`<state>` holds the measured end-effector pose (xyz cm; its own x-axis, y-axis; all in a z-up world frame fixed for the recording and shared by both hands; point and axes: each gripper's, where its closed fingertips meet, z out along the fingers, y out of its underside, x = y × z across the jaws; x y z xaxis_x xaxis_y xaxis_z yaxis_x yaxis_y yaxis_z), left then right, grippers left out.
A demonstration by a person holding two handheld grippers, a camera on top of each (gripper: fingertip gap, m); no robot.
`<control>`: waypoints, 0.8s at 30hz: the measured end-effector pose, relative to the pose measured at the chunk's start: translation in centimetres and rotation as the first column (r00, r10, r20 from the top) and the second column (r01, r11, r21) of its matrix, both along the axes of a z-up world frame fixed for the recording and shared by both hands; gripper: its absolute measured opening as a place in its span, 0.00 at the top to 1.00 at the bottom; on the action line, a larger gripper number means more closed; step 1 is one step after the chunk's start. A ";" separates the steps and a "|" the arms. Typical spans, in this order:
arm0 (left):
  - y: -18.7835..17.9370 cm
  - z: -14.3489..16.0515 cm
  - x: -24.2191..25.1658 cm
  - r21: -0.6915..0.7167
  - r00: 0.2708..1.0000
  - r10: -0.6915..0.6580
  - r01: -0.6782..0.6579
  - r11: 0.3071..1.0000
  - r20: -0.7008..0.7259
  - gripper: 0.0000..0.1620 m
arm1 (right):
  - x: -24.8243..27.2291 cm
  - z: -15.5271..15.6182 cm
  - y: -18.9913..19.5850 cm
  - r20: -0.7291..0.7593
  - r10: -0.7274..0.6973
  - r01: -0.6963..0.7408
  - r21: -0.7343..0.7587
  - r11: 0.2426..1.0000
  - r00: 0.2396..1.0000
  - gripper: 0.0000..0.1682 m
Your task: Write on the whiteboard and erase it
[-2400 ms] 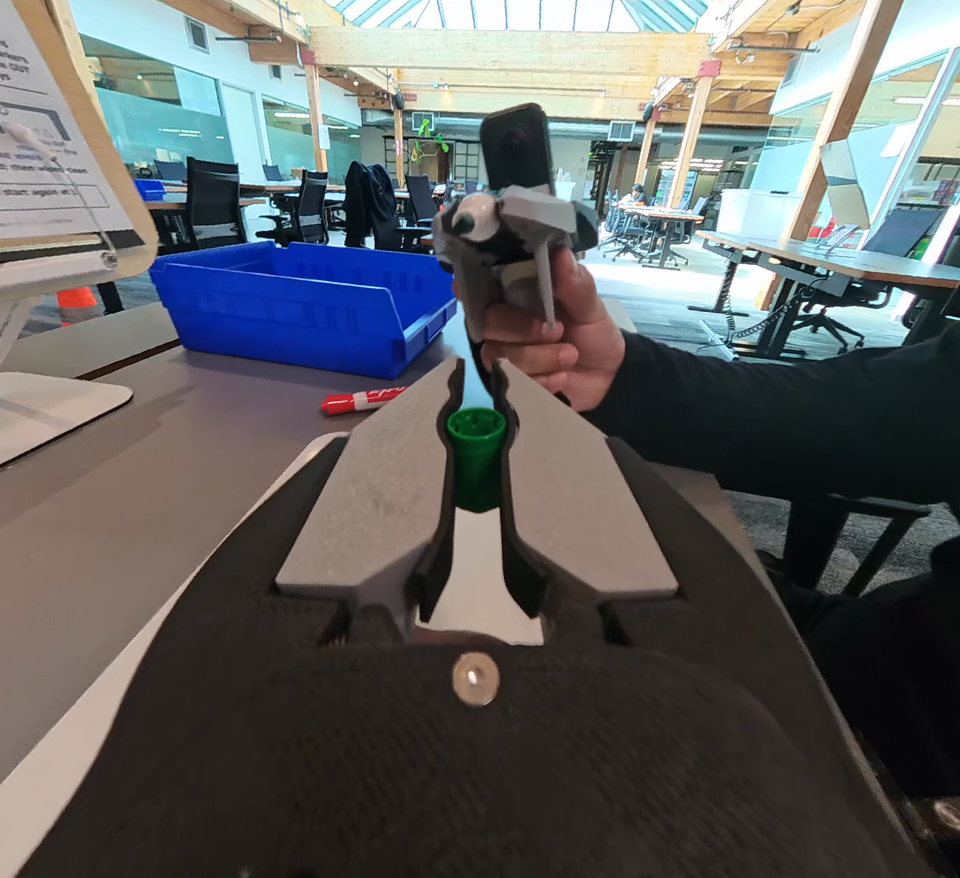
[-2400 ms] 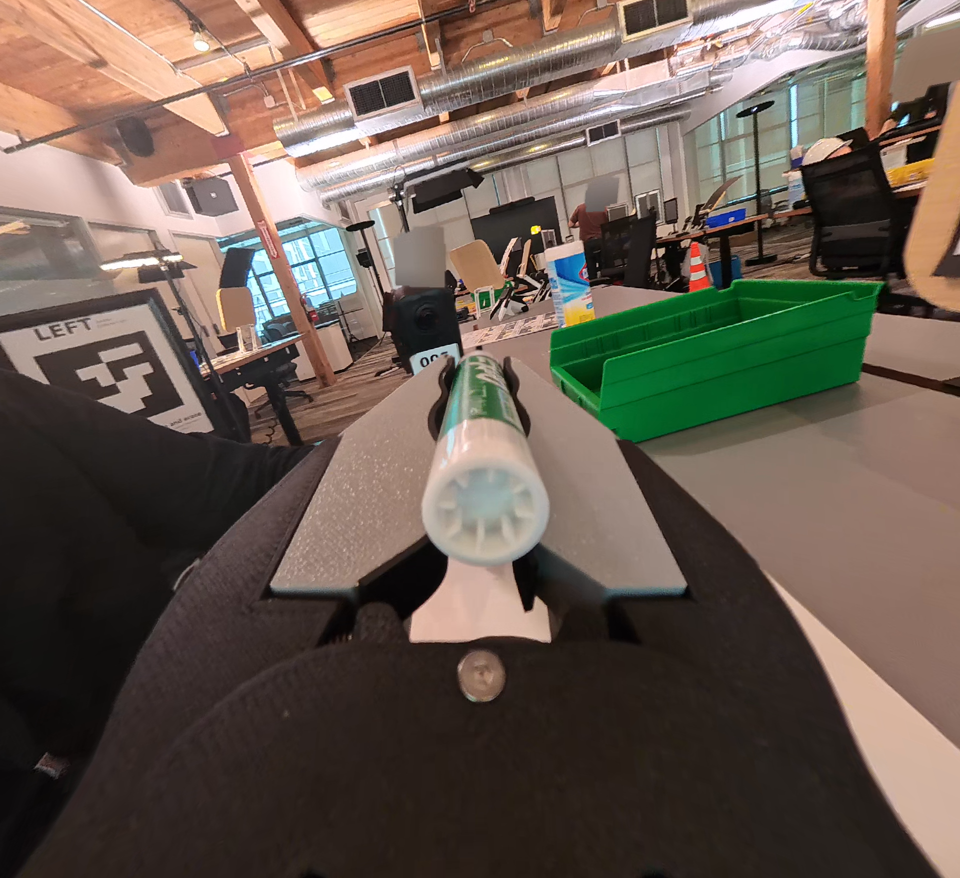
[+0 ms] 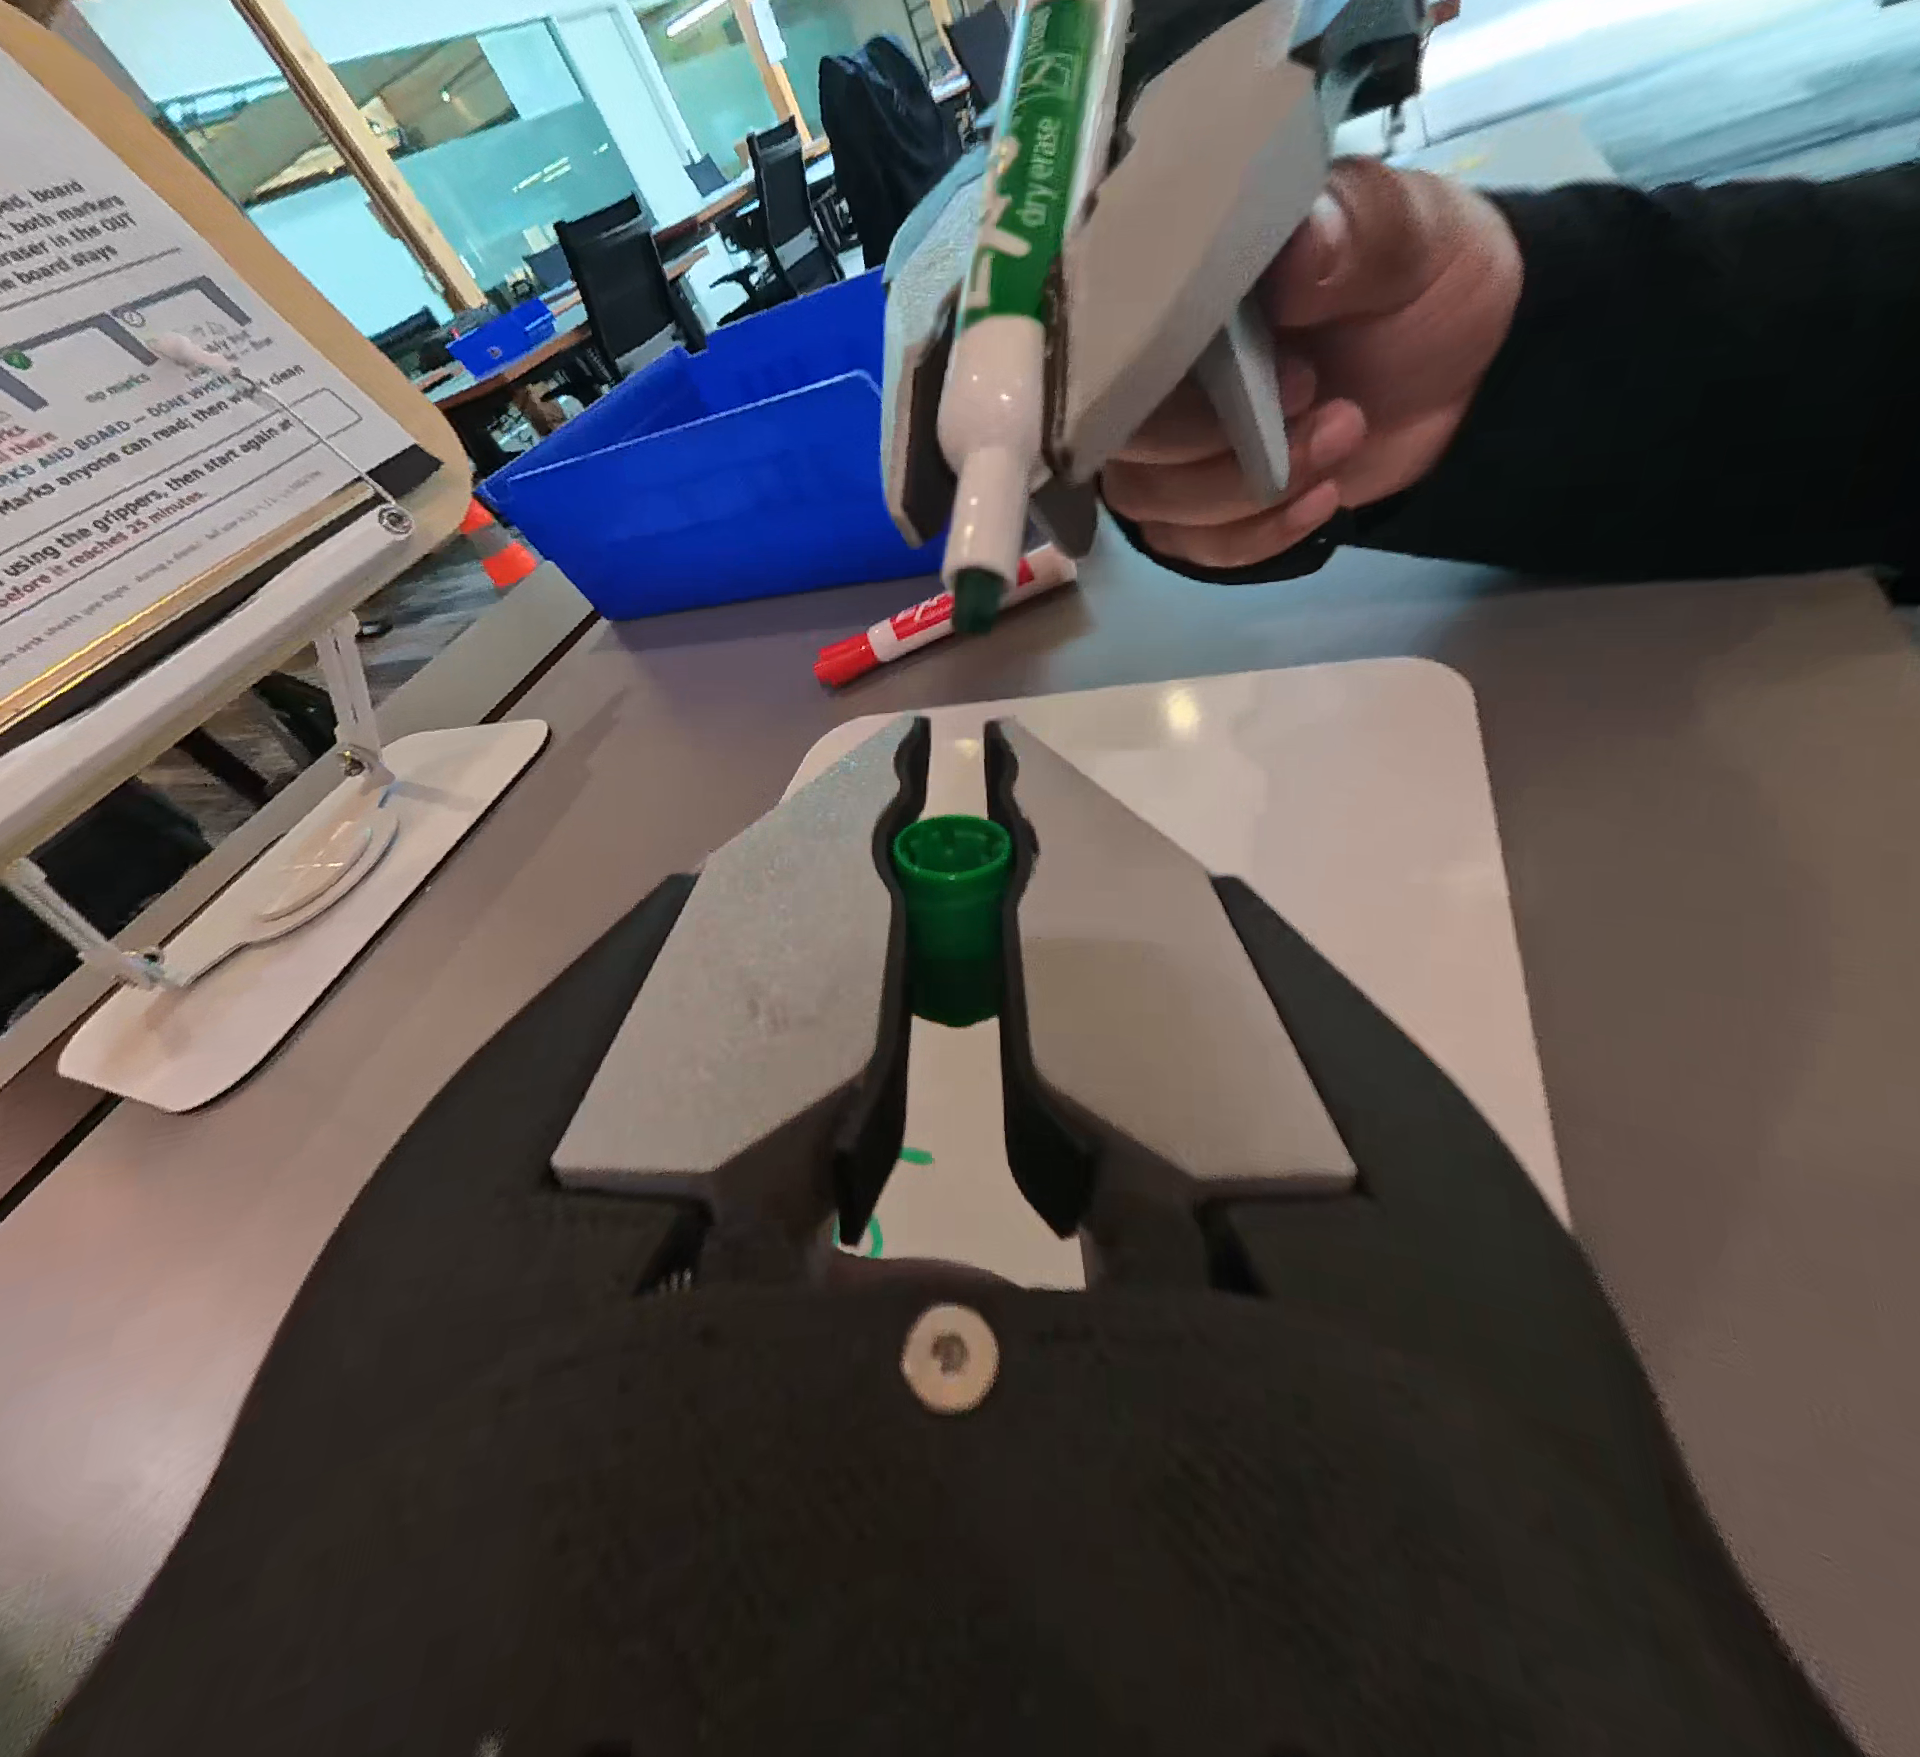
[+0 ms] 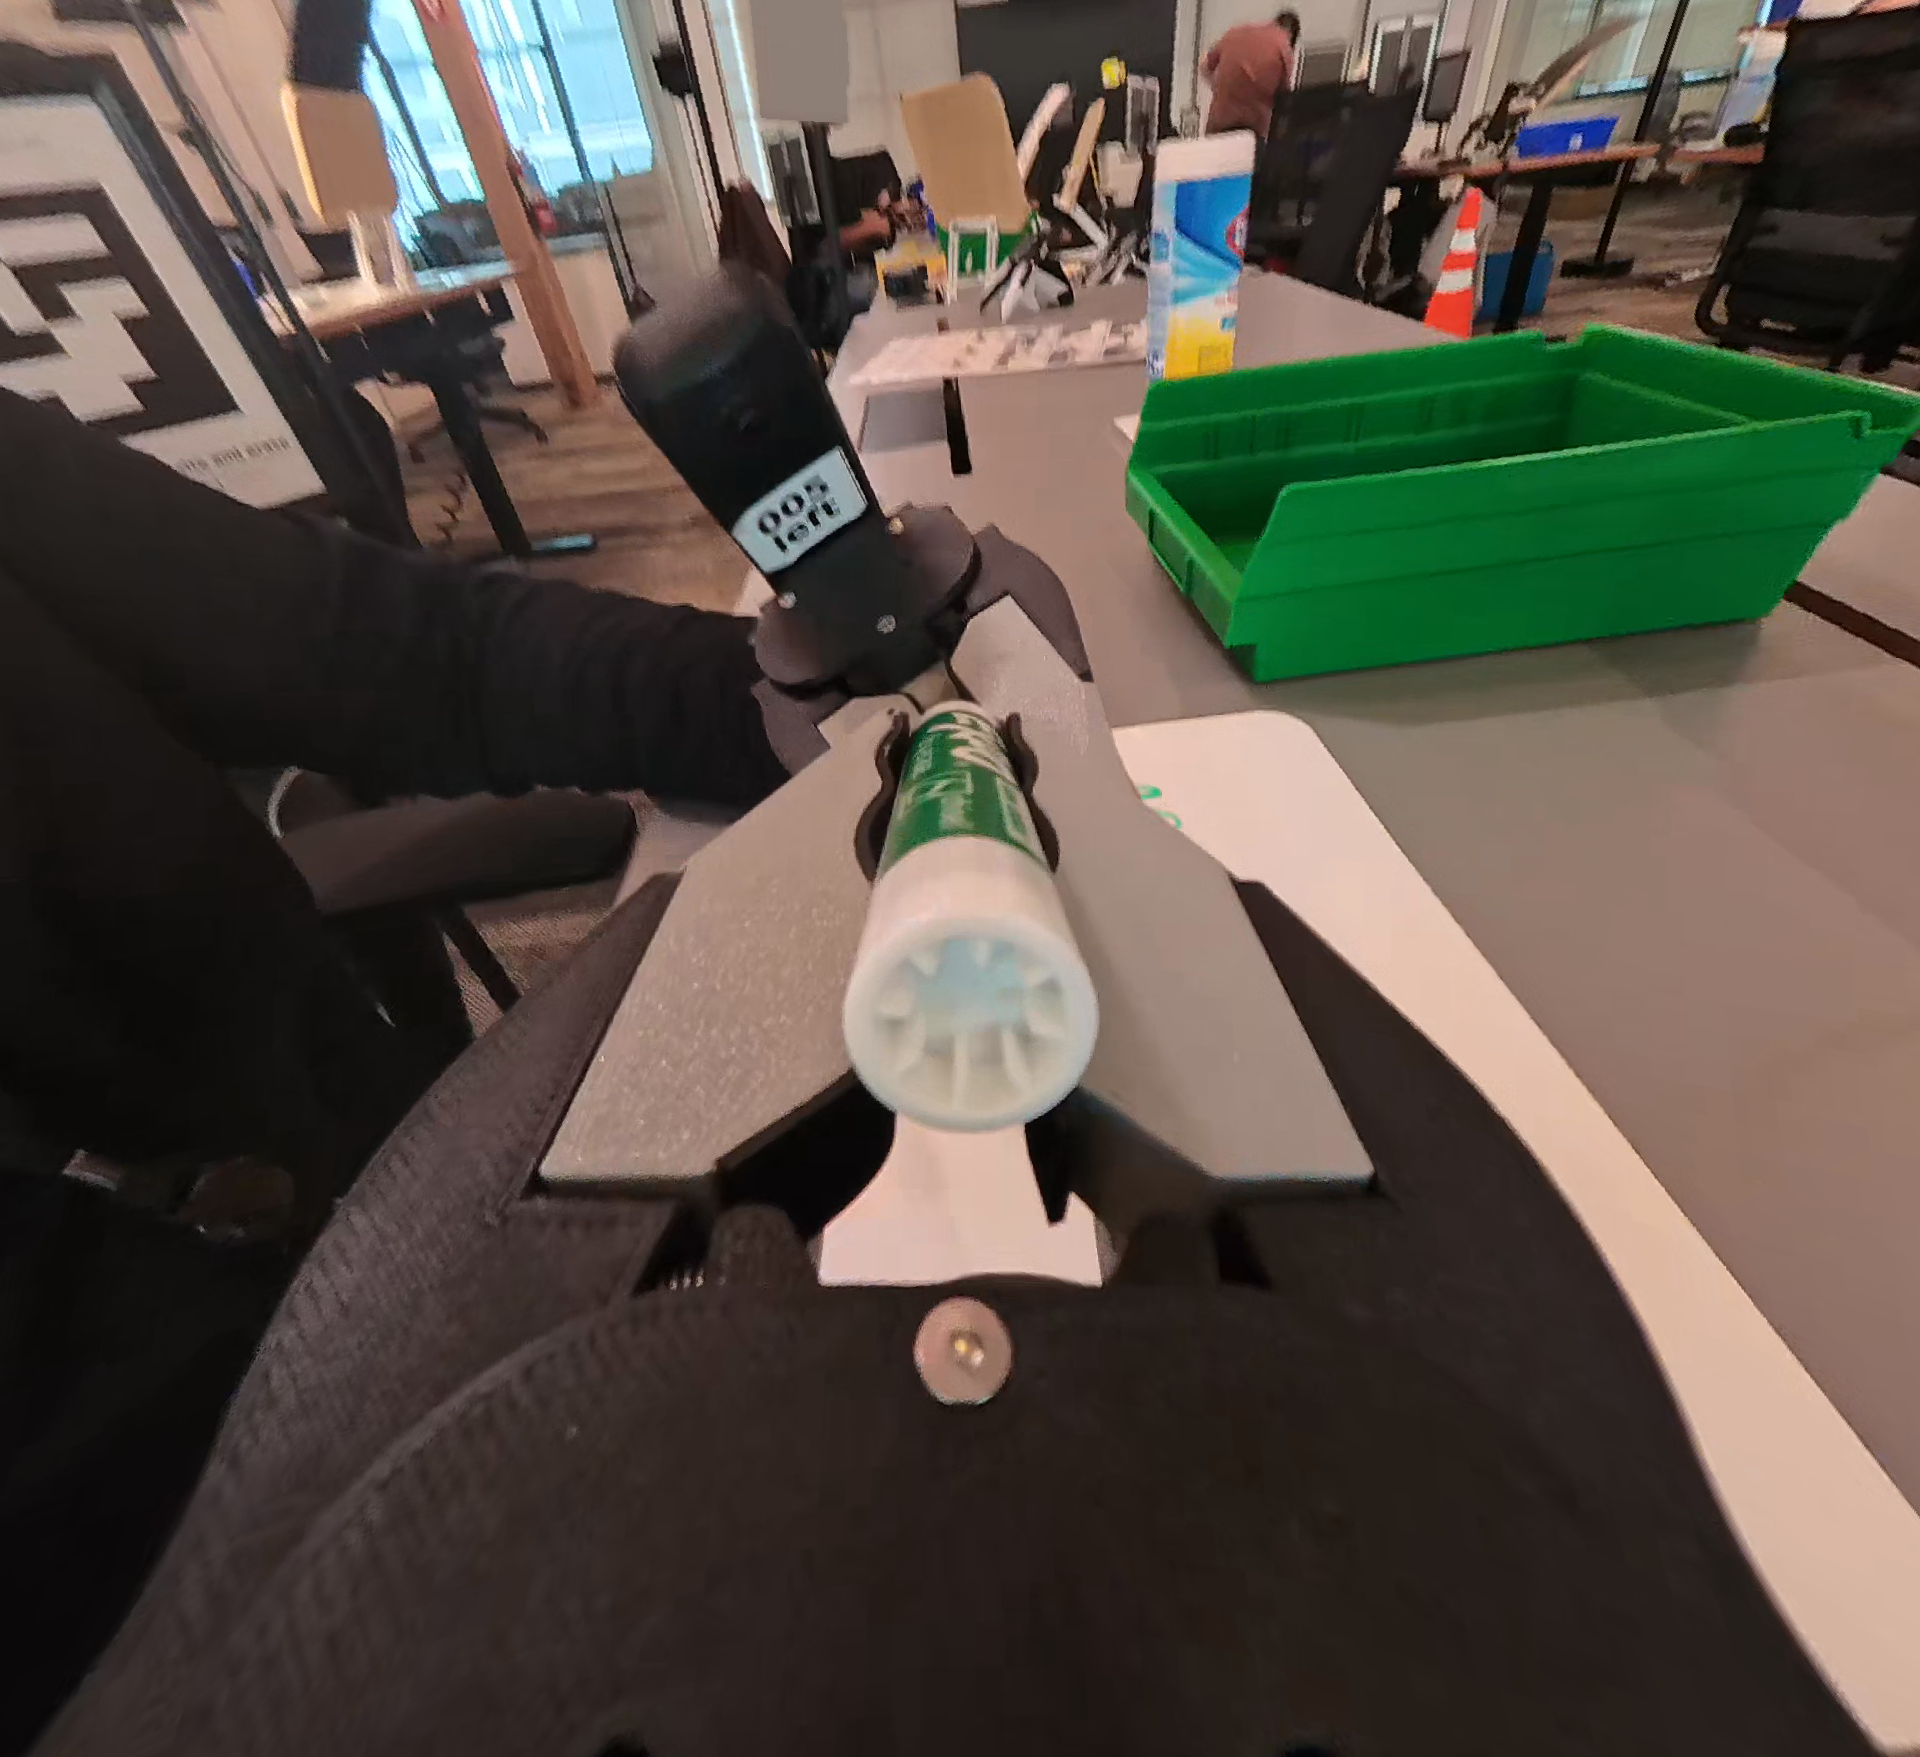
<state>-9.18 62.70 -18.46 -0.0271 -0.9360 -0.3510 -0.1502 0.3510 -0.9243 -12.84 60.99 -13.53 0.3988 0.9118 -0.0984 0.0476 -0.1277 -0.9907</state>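
Uncapped green marker [image 3: 1023, 253] is poised over the whiteboard [image 3: 1299, 834].

The marker is clamped in the right gripper [image 3: 987, 502], tip down above the board's far edge; the green cap [image 3: 951, 918] is pinched in the left gripper [image 3: 951, 772]. A few green strokes [image 3: 878, 1229] are visible near the left fingers [image 3: 727, 980]. Writing appears under way; next, the tip would be lowered onto bare board.

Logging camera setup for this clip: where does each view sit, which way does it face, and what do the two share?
Left wrist view: on the left gripper, facing forward over the whiteboard toward the blue bin; its fingers grip the green cap; the right hand shows.
Right wrist view: on the right gripper, facing the green bin; its fingers grip the green marker; a black sleeve shows.
Shared: whiteboard, marker, each other's gripper.
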 end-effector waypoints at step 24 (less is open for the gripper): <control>2.7 -3.3 0.2 0.331 0.947 0.265 -0.194 0.924 -0.185 0.95 | -1.0 -5.4 2.4 0.354 -0.175 0.183 0.011 0.983 0.919 0.91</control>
<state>-8.94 65.41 -21.77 0.0652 -0.7744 -0.6293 -0.4485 0.5406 -0.7117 -13.86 63.35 -18.97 0.5678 0.8210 0.0589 0.3672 -0.1886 -0.9108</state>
